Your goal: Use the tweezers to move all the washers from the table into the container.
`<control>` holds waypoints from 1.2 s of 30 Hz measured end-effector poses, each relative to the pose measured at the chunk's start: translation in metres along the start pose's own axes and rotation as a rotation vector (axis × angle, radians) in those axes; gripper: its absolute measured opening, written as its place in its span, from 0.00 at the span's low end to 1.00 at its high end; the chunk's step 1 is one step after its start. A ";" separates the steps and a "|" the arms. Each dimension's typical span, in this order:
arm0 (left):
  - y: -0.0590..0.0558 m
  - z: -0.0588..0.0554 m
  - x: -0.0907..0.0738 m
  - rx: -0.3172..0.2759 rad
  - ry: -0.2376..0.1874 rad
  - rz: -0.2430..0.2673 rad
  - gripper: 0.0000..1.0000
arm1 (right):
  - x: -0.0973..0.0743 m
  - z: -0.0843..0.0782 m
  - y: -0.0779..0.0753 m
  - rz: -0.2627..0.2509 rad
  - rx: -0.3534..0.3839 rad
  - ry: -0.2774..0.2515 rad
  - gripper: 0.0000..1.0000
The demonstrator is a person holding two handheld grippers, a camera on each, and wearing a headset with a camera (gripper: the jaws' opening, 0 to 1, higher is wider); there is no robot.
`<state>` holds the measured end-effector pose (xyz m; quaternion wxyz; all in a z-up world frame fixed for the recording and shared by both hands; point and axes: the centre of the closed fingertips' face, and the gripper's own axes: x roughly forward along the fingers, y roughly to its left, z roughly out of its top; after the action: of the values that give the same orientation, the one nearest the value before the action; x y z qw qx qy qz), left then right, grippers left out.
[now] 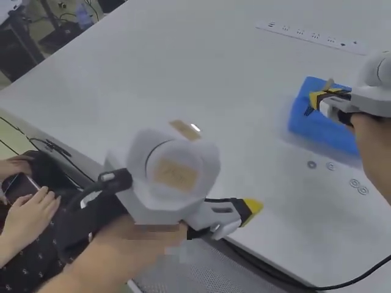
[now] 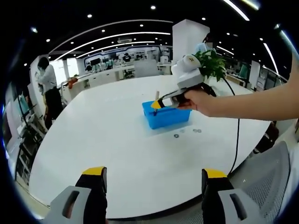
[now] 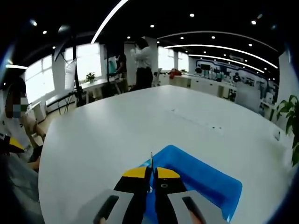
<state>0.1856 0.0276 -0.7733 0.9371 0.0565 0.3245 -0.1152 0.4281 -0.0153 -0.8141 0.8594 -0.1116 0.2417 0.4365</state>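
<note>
With my right gripper (image 3: 150, 179) jaws clenched on the thin tweezers (image 3: 151, 161) above the blue container (image 3: 201, 179) and my left gripper (image 2: 154, 172) jaws released, the washers (image 1: 311, 165) lie flat on the tabletop (image 1: 214, 79) just beside it, probably light, hard and slippery, best pinched across the rim.

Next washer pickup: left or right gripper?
Right. The right gripper is shut on the tweezers above the blue container, with washers on the table beside it. The left gripper is open, empty, farther back.

Washers (image 1: 330, 165) on table (image 1: 214, 73): four. Blue container (image 1: 308, 121): one. Tweezers (image 3: 151, 161): one pair. Power strip (image 1: 311, 35): one.
</note>
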 end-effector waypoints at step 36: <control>-0.003 -0.003 -0.006 -0.027 -0.010 -0.006 0.83 | -0.094 0.016 0.042 0.075 0.012 -0.173 0.02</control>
<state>0.1784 0.0265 -0.7722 0.9391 0.0422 0.3215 -0.1140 0.3520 -0.0488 -0.7514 0.8609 -0.0593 0.1731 0.4748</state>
